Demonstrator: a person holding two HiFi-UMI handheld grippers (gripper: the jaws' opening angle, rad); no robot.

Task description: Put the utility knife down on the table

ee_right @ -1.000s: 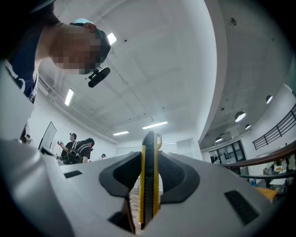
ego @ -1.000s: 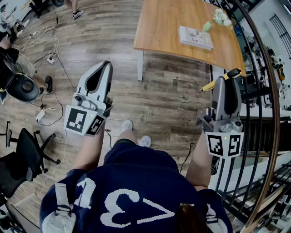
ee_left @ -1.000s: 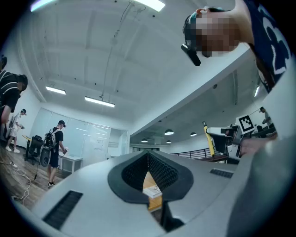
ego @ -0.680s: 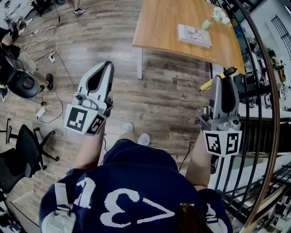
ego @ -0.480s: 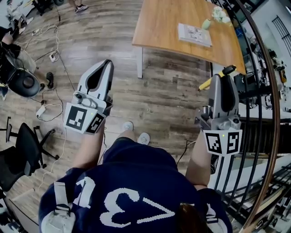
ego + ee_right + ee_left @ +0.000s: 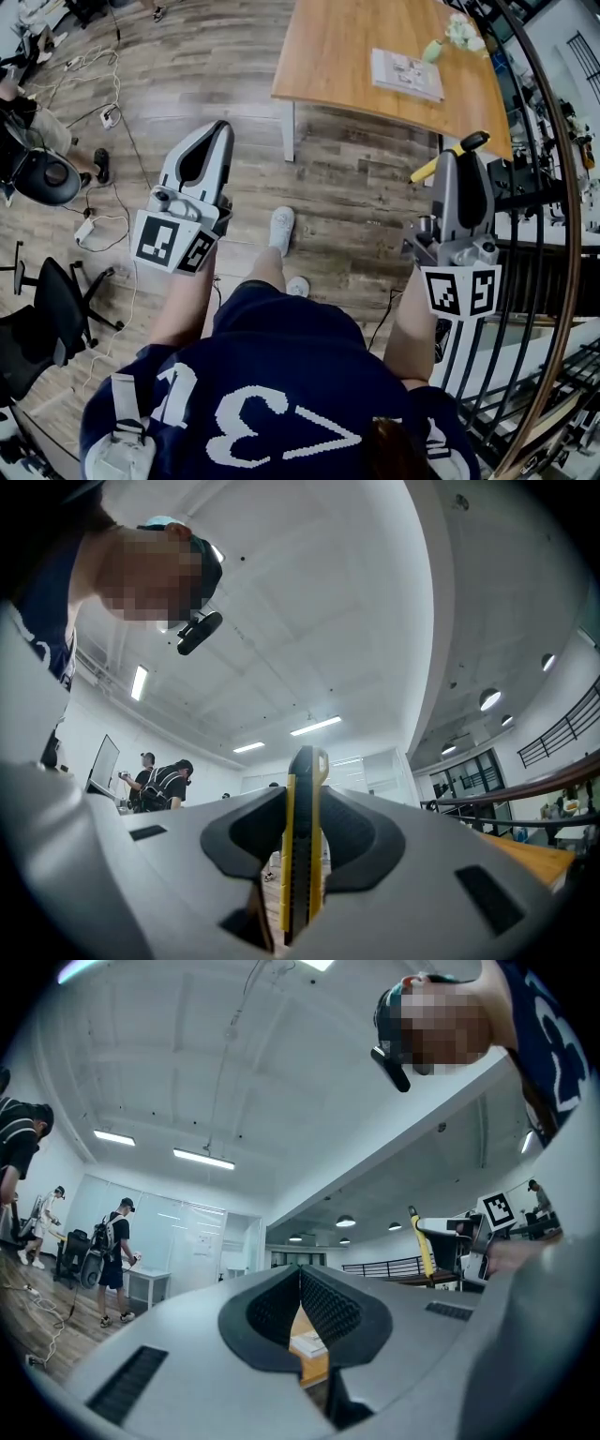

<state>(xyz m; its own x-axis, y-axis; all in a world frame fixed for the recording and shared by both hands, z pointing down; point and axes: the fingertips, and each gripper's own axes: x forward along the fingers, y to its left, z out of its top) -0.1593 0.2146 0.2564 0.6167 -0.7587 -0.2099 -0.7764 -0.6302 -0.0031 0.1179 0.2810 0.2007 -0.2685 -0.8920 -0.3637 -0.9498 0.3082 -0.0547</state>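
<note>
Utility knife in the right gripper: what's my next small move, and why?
Probably carry the right gripper forward over the wooden table: it is shut on the utility knife, but in the head view it hangs over the floor, short of the table's near edge.

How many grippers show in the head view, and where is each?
2. The left gripper hangs over the wooden floor, jaws together and empty; the right gripper is near the table's corner, shut on the yellow utility knife. None seems hidden.
</note>
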